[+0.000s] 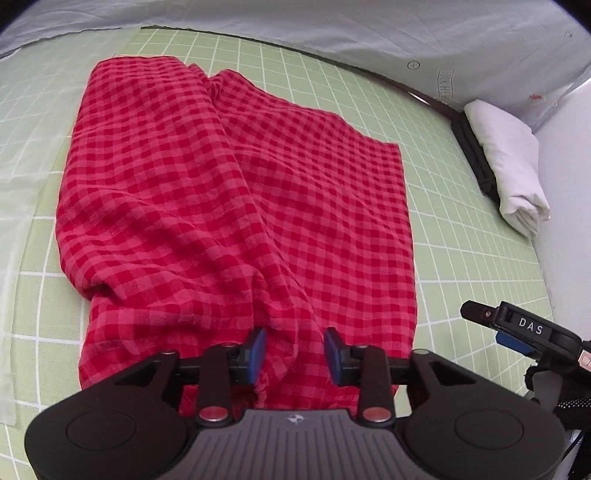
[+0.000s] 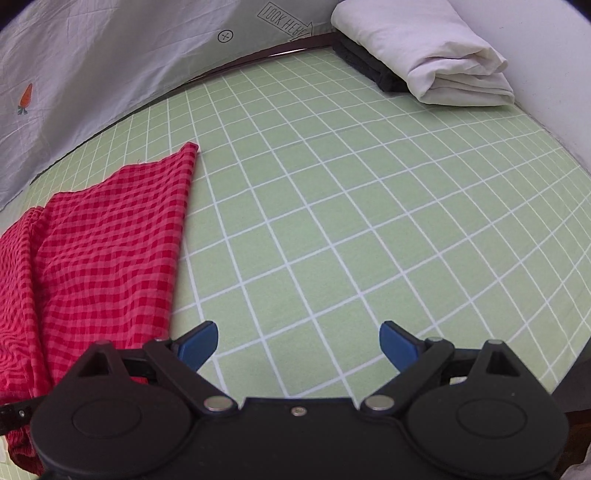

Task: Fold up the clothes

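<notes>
One red checked garment [image 1: 236, 206], spread flat on one green sheet [image 1: 461, 258] with a white grid. One folded white cloth [image 2: 424, 55], lying on top of one folded dark cloth [image 2: 364, 62] at the far corner: two folded pieces in that stack. One pale grey sheet [image 2: 110, 74] along the far edge, printed with one small orange carrot [image 2: 26, 98] and one circled plus sign [image 2: 225, 36]. Two grippers: one left gripper [image 1: 294, 350] and one right gripper [image 2: 298, 345], each with two blue fingers, four in all.
</notes>
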Demonstrator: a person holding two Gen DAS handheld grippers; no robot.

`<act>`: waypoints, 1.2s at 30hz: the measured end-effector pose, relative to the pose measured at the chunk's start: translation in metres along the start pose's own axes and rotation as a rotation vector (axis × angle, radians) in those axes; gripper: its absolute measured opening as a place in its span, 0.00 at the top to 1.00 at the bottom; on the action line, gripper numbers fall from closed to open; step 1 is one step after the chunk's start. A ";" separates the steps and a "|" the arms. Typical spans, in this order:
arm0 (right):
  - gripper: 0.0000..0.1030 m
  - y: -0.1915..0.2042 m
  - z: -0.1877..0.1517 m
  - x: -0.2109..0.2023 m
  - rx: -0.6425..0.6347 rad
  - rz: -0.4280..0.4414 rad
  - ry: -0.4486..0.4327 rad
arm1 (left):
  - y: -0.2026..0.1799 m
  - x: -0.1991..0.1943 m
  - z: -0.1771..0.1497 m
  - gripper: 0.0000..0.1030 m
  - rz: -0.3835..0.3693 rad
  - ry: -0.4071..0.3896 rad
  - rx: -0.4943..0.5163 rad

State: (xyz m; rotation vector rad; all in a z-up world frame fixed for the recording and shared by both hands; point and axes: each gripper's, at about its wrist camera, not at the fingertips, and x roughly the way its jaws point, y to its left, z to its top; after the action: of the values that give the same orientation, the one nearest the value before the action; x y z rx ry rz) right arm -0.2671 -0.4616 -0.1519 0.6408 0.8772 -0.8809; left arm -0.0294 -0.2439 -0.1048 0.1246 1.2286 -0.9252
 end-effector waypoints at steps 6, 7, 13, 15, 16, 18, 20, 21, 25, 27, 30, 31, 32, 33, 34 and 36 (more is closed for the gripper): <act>0.03 0.038 -0.001 -0.001 -0.061 0.125 -0.029 | 0.023 -0.038 0.007 0.32 0.012 -0.095 -0.088; 0.03 0.048 -0.002 -0.001 -0.080 0.153 -0.028 | 0.028 -0.044 0.006 0.30 0.009 -0.107 -0.106; 0.04 0.101 -0.013 -0.003 -0.153 0.331 0.002 | 0.063 -0.070 0.003 0.29 0.043 -0.152 -0.182; 0.06 0.118 -0.018 -0.003 -0.151 0.396 0.028 | 0.075 -0.081 0.000 0.29 0.026 -0.166 -0.195; 0.09 0.125 -0.021 -0.003 -0.148 0.425 0.044 | 0.079 -0.084 -0.001 0.28 0.032 -0.167 -0.197; 0.14 0.138 -0.028 0.001 -0.124 0.476 0.089 | 0.088 -0.088 -0.001 0.27 0.044 -0.169 -0.199; 0.18 0.145 -0.034 0.009 -0.079 0.516 0.137 | 0.098 -0.090 -0.002 0.27 0.046 -0.159 -0.210; 0.19 0.148 -0.036 0.012 -0.052 0.535 0.158 | 0.104 -0.090 -0.003 0.27 0.042 -0.148 -0.216; 0.32 0.155 -0.046 0.025 0.060 0.617 0.222 | 0.122 -0.091 -0.002 0.27 0.061 -0.107 -0.203; 0.37 0.159 -0.051 0.030 0.104 0.643 0.247 | 0.129 -0.092 0.000 0.27 0.061 -0.095 -0.191; 0.44 0.164 -0.056 0.034 0.146 0.662 0.261 | 0.136 -0.092 0.003 0.27 0.054 -0.081 -0.165; 0.55 0.166 -0.057 0.033 0.149 0.664 0.254 | 0.138 -0.092 0.003 0.27 0.055 -0.076 -0.155; 0.67 0.167 -0.058 0.032 0.152 0.667 0.248 | 0.139 -0.092 0.004 0.27 0.056 -0.073 -0.148; 0.74 0.169 -0.058 0.030 0.153 0.670 0.240 | 0.140 -0.092 0.004 0.27 0.057 -0.069 -0.142; 0.87 0.170 -0.057 0.028 0.149 0.673 0.228 | 0.140 -0.092 0.005 0.27 0.058 -0.068 -0.140; 0.97 0.173 -0.056 0.023 0.139 0.685 0.201 | 0.142 -0.092 0.006 0.27 0.058 -0.070 -0.144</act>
State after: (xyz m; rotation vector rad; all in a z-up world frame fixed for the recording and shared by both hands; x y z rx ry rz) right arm -0.1318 -0.3410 -0.1786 1.0816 0.7021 -0.2601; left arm 0.0664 -0.1059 -0.0793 0.0132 1.2166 -0.7818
